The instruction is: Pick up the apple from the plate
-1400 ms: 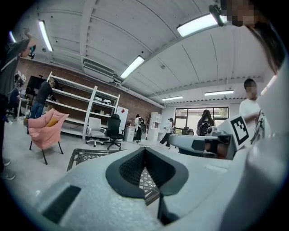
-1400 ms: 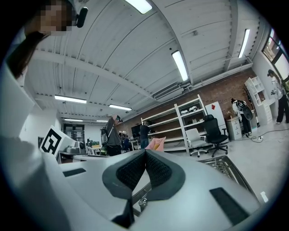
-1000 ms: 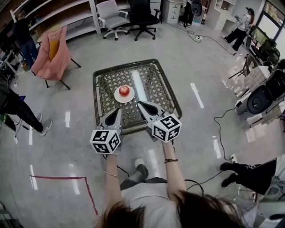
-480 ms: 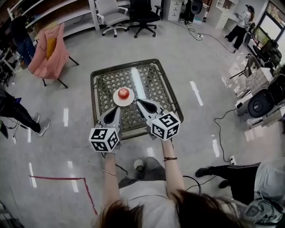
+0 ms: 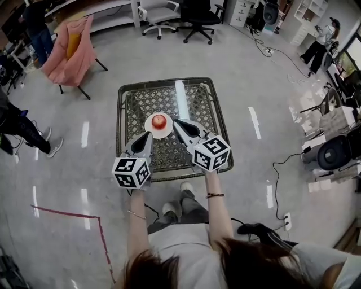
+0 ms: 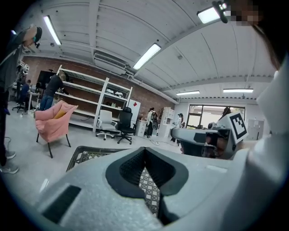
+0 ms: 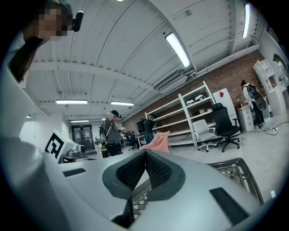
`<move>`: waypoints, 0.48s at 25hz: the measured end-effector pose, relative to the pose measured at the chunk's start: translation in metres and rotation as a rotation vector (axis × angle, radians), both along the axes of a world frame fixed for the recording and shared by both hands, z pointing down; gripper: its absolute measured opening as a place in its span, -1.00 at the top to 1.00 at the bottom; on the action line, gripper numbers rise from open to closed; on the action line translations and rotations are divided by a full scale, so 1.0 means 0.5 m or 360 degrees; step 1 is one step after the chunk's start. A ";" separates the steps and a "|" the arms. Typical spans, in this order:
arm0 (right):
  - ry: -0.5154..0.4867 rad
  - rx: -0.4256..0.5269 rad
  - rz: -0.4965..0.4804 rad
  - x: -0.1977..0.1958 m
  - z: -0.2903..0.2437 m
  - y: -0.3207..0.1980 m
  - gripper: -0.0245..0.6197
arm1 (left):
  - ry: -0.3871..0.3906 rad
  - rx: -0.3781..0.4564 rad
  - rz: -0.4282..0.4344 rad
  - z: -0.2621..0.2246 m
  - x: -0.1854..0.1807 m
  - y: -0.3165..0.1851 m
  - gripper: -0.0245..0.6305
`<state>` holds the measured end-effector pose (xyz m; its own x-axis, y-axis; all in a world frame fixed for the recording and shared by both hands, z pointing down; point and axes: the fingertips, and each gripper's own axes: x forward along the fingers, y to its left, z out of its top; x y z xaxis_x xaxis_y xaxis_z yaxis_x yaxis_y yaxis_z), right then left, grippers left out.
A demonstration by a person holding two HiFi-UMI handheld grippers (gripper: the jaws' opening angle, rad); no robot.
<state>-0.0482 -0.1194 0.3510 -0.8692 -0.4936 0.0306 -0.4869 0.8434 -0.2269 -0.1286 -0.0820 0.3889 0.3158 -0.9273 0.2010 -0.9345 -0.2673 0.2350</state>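
A red apple [image 5: 159, 121] sits on a white plate [image 5: 151, 129] in the middle of a low woven-top table [image 5: 197, 107]. My left gripper [image 5: 147, 134] hovers at the plate's near edge, jaws shut with nothing between them. My right gripper [image 5: 176, 122] has its tip just right of the apple, also shut and empty. In the left gripper view the jaws [image 6: 145, 151] meet over the table's lattice, and the right gripper's body [image 6: 212, 137] shows at the right. The right gripper view shows closed jaws [image 7: 145, 154]; the apple is hidden in both gripper views.
A pink-draped chair [image 5: 69, 53] stands at the far left, office chairs [image 5: 177, 14] beyond the table. People stand at the left edge [image 5: 17, 127] and far right. Cables [image 5: 282, 163] trail on the floor to the right. The table's dark rim [image 5: 119, 132] frames the top.
Both grippers have moved forward over the table toward the plate; their tips now sit beside the apple. The jaws have stayed shut.
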 end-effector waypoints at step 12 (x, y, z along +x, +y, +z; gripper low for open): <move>0.0032 -0.0111 -0.0209 -0.047 0.034 -0.124 0.90 | -0.0012 -0.0082 -0.0172 0.023 -0.038 -0.097 0.89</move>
